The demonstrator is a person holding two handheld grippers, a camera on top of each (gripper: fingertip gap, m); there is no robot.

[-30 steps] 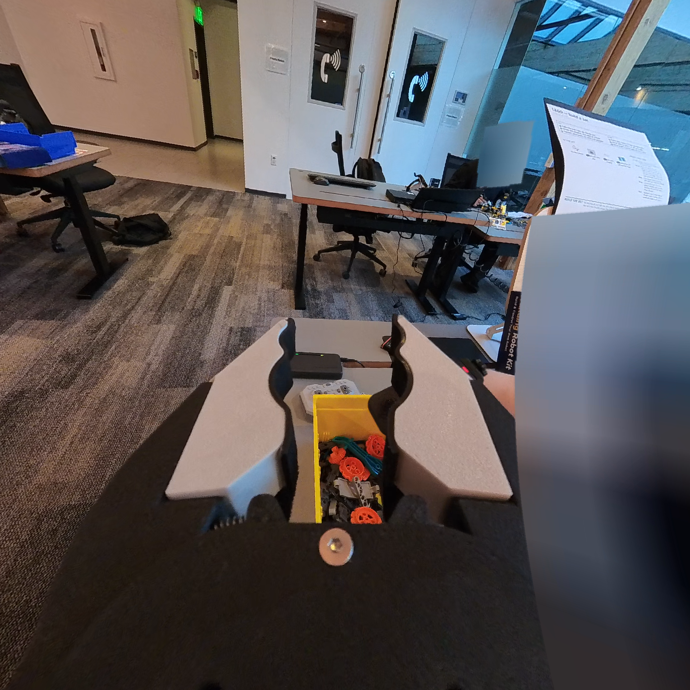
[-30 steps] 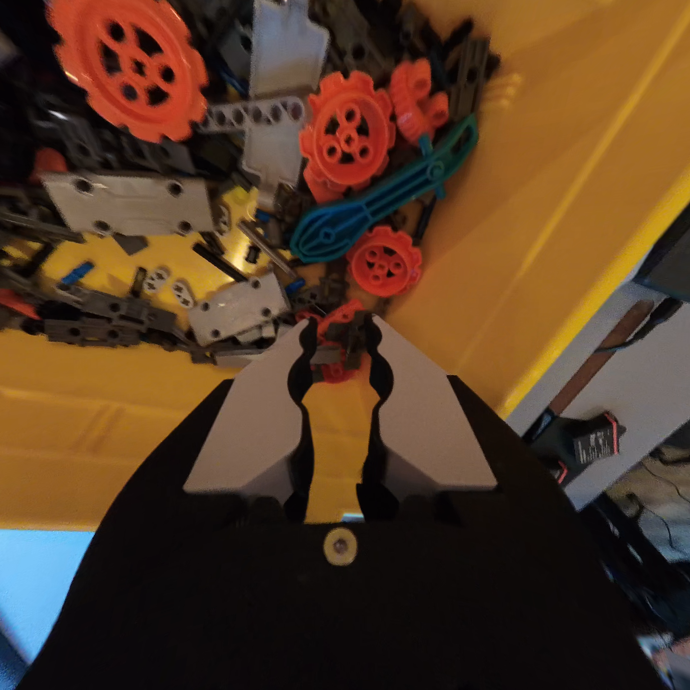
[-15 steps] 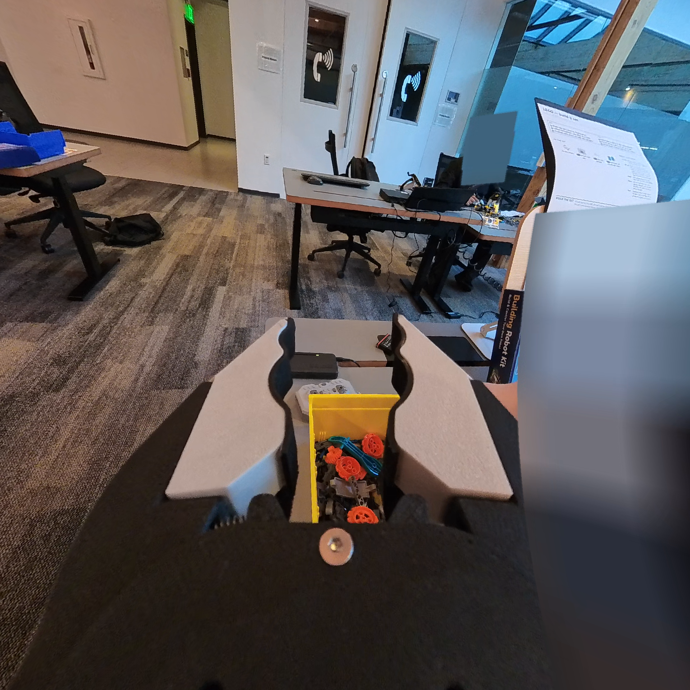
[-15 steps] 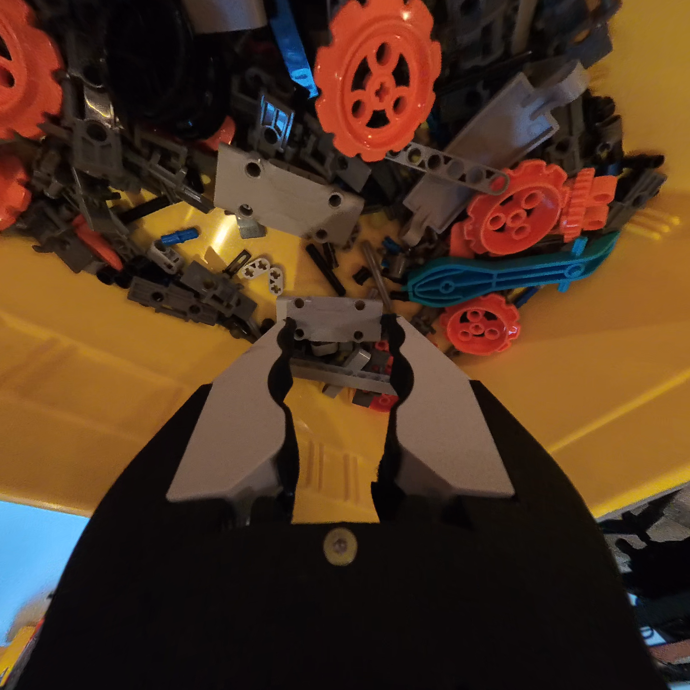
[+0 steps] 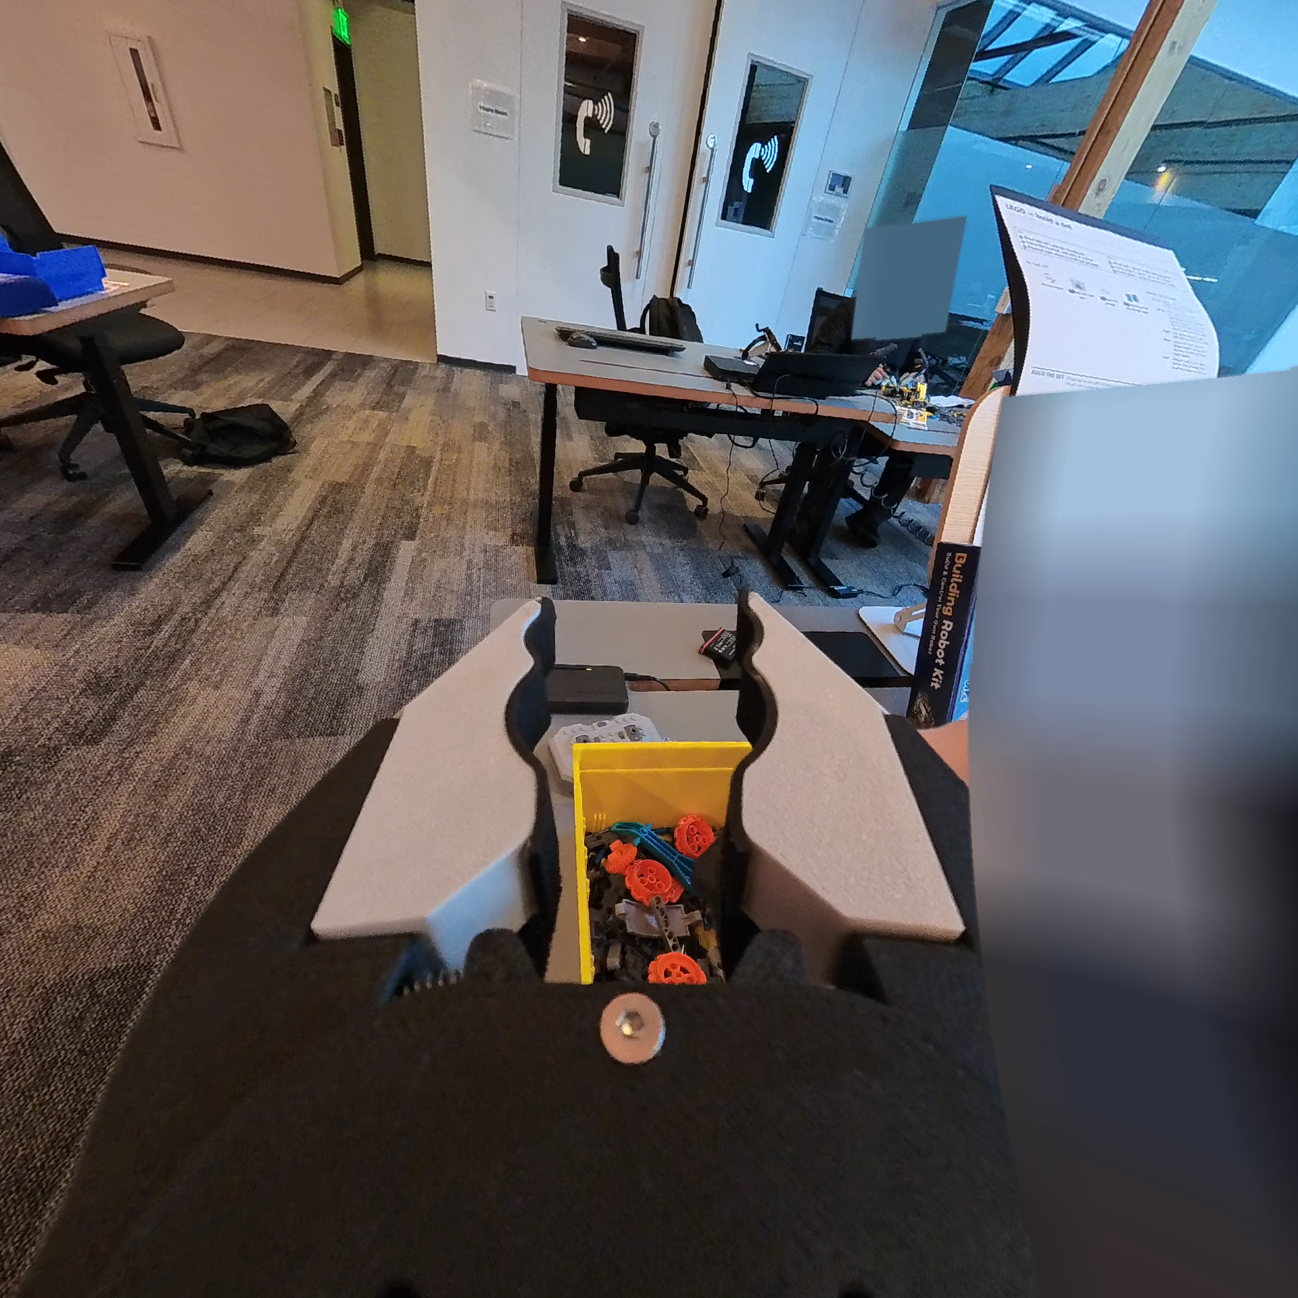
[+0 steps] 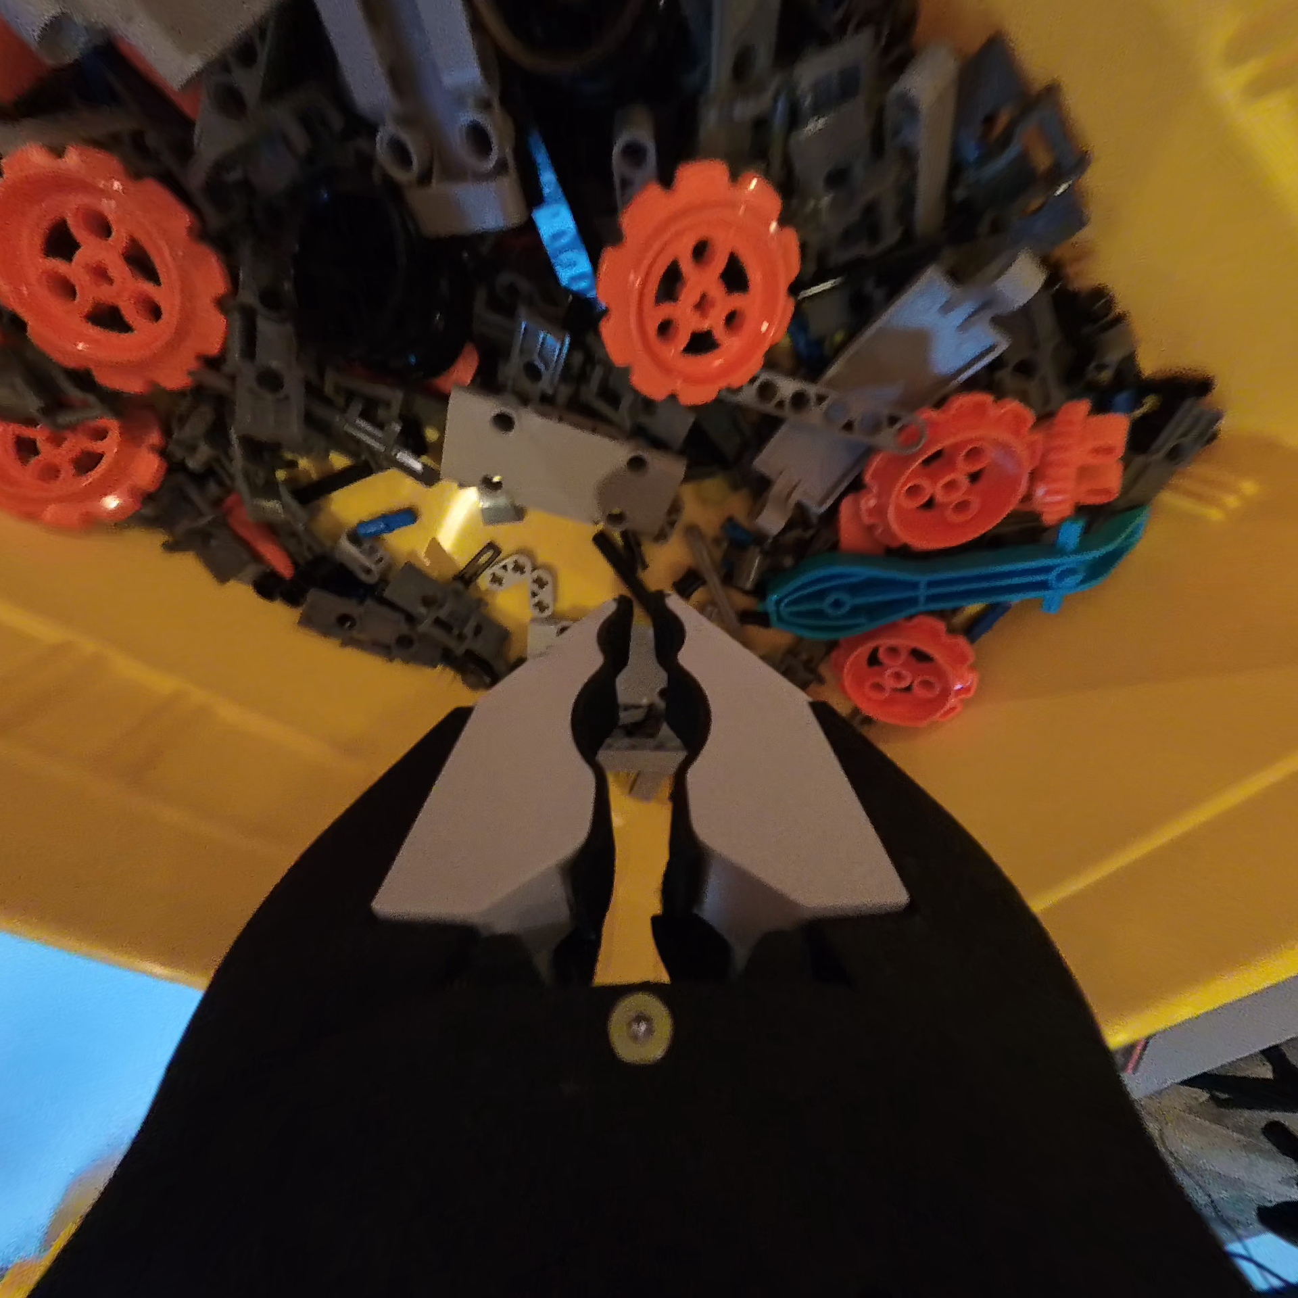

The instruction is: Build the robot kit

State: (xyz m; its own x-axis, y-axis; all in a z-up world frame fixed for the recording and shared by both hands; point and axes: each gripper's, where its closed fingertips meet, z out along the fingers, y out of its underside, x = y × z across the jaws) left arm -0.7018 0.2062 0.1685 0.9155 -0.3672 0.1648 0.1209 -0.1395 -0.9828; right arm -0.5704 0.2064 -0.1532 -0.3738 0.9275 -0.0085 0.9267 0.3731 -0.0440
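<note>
My right gripper (image 6: 643,610) is shut on a small grey building piece (image 6: 640,678), low inside a yellow bin (image 6: 211,737). The piece fills the gap between the jaws. Just beyond the tips lies a pile of grey and black pieces with orange gear wheels (image 6: 699,281), a flat grey plate (image 6: 562,470) and a teal piece (image 6: 948,583). My left gripper (image 5: 643,610) is open and empty, held above the table. The same yellow bin (image 5: 660,779) shows between its fingers.
In the left wrist view a white hub block (image 5: 597,737), a black box (image 5: 586,685) and a small black battery (image 5: 720,643) lie behind the bin. A dark boxed kit (image 5: 945,632) stands at the right. Desks and chairs (image 5: 632,365) stand on the carpet beyond. One gripper's finger ends stand about 35 cm off the other's. To the flat grey plate (image 6: 562,470): right tips about 4 cm, left tips about 35 cm.
My right gripper has closed from wide open onto the small grey piece and drawn back slightly from the pile. The left gripper has barely moved.
</note>
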